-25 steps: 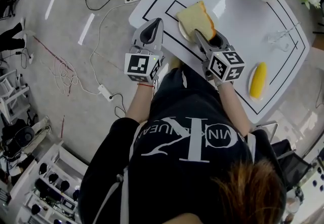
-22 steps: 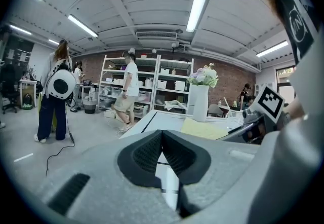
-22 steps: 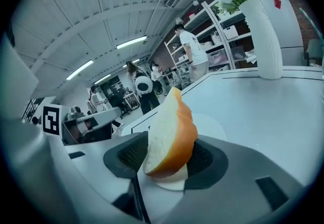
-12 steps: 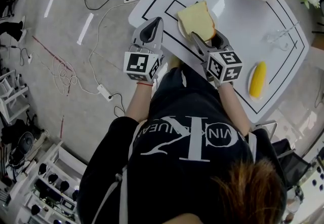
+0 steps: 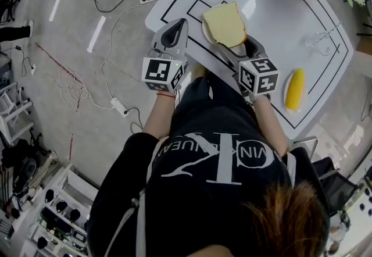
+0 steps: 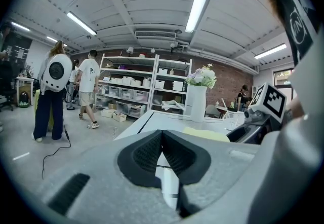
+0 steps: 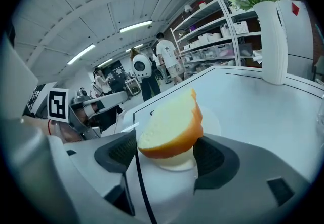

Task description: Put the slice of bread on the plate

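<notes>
Jaws of the right gripper (image 5: 237, 43) are standing wide, having just been opening, with the crust end of the bread (image 7: 172, 126) lying between the pads and not pinched by them. Jaws of the left gripper (image 6: 162, 134) are pressing together with nothing between them.

That bread is showing a pale yellow crumb and an orange-brown crust curving round its rounded end; it is a thick slice. It is resting on the plate (image 5: 204, 30), which is sitting close to the near edge of the table (image 5: 279, 11), toward its left corner, over black lines drawn on the white top. The right gripper is reaching in from that near edge, while the left one is hovering just beside the table's left corner, apart from the plate.

Further along the near edge, to the right, a yellow thing (image 5: 295, 90) is lying on a white dish; whether it is fruit is hard to tell. A vase (image 7: 271, 40) with flowers is standing toward the far side.

Most of the plate is hiding under the slice, only a white rim peeking out. In the head view the right gripper is covering the slice's near end, and the vase is being cut off by the top edge. A clear thing (image 5: 322, 40) near the right edge is too faint to make out.
</notes>
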### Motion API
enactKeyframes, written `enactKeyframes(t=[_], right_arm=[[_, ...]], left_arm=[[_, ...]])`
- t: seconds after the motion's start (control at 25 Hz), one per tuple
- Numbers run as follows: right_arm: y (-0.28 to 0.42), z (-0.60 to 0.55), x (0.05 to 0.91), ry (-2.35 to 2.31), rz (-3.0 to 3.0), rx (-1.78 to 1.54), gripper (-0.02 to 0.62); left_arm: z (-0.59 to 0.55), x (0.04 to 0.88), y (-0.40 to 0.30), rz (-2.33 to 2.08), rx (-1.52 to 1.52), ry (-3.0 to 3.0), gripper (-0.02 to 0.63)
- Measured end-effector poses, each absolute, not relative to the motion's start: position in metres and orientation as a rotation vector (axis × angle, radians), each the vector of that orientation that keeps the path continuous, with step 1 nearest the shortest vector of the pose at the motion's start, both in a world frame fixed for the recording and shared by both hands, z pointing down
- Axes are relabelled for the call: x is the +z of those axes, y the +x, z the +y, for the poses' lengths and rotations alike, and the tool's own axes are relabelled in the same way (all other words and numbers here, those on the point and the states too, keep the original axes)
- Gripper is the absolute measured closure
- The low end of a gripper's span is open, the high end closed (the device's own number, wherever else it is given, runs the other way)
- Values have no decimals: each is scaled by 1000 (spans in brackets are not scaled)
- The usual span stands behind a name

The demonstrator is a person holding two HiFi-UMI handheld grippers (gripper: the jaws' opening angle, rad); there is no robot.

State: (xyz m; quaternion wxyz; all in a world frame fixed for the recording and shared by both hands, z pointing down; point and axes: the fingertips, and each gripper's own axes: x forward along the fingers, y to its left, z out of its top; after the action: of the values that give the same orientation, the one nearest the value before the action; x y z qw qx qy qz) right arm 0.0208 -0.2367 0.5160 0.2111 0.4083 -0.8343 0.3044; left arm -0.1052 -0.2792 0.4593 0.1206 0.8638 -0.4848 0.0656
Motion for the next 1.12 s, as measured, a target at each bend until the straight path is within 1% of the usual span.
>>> enactKeyframes(t=[0.08, 0.28, 1.12], right_arm=[[21, -234, 517, 1123, -2308, 843, 238], [24, -231, 518, 1123, -2295, 844, 229], [48, -224, 510, 1193, -2289, 870, 224]], left_arm=[[-278, 459, -105, -1413, 192, 2525, 601], [-278, 459, -104, -1410, 189, 2525, 601], [-283, 448, -78, -1351, 161, 2578, 601]])
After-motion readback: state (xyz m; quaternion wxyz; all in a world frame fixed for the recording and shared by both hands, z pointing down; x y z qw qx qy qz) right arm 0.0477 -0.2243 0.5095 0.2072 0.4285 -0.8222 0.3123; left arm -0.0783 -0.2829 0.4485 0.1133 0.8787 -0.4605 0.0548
